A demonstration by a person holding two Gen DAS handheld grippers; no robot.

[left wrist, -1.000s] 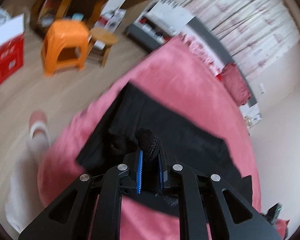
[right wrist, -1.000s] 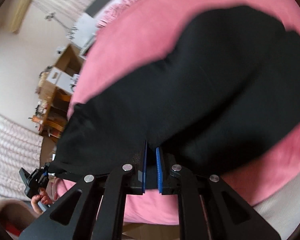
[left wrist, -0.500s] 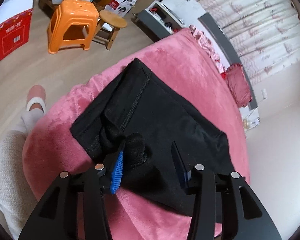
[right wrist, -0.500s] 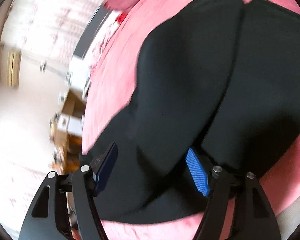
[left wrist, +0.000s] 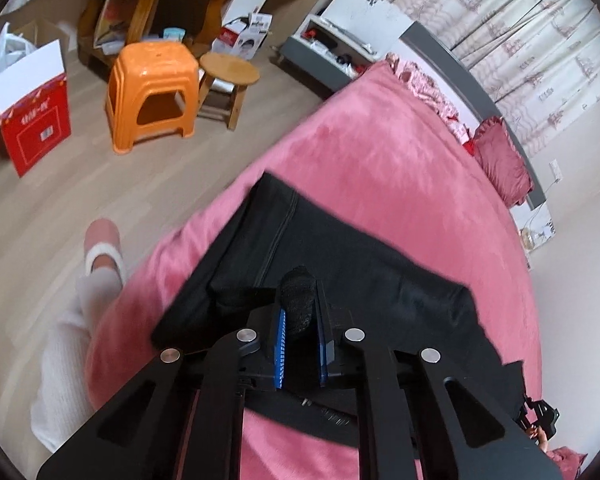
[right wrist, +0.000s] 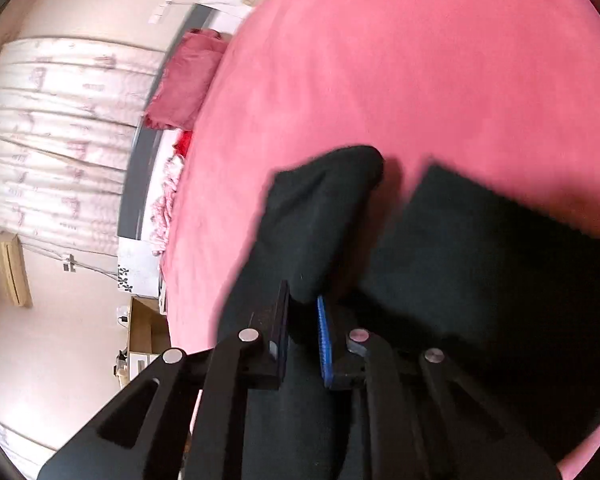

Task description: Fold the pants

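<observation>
Black pants lie partly folded on the pink bed cover. My left gripper is shut on a bunched bit of the black fabric near the bed's near edge, with a tuft poking up between the blue pads. In the right wrist view the pants spread to the right over the bed cover. My right gripper has its jaws closing on a raised fold of the pants, which stands up in front of the fingers. The right gripper also shows small at the pants' far end.
An orange plastic stool, a small wooden stool and a red box stand on the wooden floor. A person's white-clad leg is beside the bed. A red pillow lies by the grey headboard, with curtains behind it.
Both grippers opened over the pants half a second ago and have closed on fabric again. The right gripper swung sideways and rolled, and a fold of fabric now stands up in its jaws.
</observation>
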